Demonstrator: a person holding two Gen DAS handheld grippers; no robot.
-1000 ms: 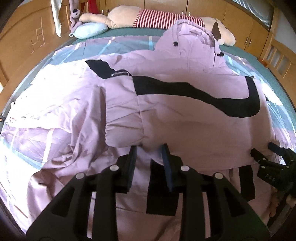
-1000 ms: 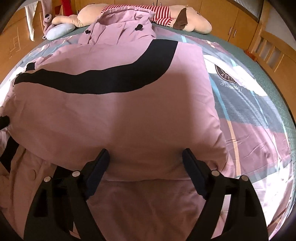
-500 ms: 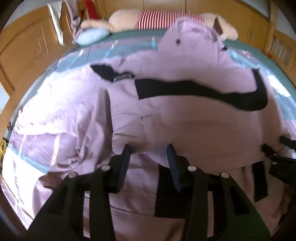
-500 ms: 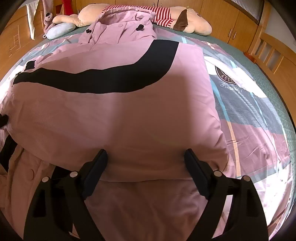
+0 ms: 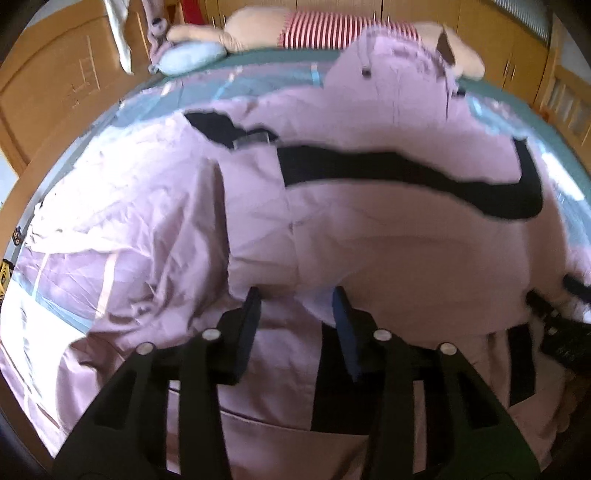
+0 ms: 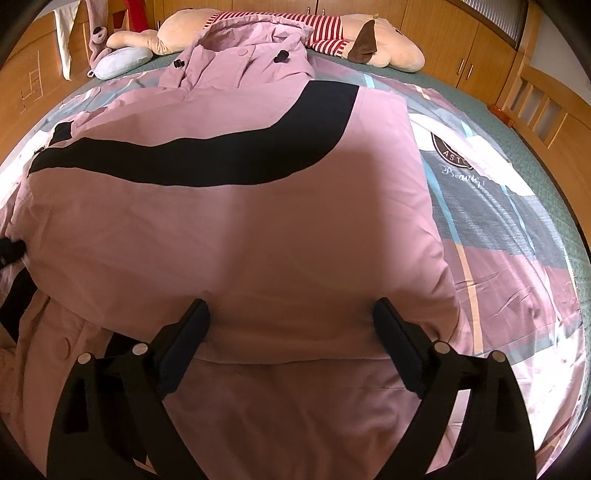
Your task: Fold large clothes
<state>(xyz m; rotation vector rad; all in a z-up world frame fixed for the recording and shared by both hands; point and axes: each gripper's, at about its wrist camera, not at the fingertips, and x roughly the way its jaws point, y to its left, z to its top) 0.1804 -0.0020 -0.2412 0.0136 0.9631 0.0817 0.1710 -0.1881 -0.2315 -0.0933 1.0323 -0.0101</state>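
Observation:
A big pink padded coat (image 6: 258,229) with a curved black stripe (image 6: 221,155) lies folded over on the bed, its hood (image 6: 243,59) at the far end. My right gripper (image 6: 291,306) stands wide over the coat's near folded edge, and its jaws are opening, with the pads off the fabric. In the left wrist view the same coat (image 5: 388,240) fills the middle. My left gripper (image 5: 295,299) is partly open at the fold's left corner and grips nothing. The right gripper (image 5: 550,295) shows at the right edge of that view.
A patterned quilt (image 6: 498,229) covers the bed around the coat. A plush dog in a striped shirt (image 6: 332,29) and a pale blue cushion (image 6: 122,61) lie at the far end. Wooden cupboards (image 6: 461,44) and a wooden rail (image 6: 546,110) ring the bed.
The left gripper's jaws have spread apart from nearly closed, and its view has become blurred. The right gripper's jaws have widened a little over the coat's edge. The coat lies as before.

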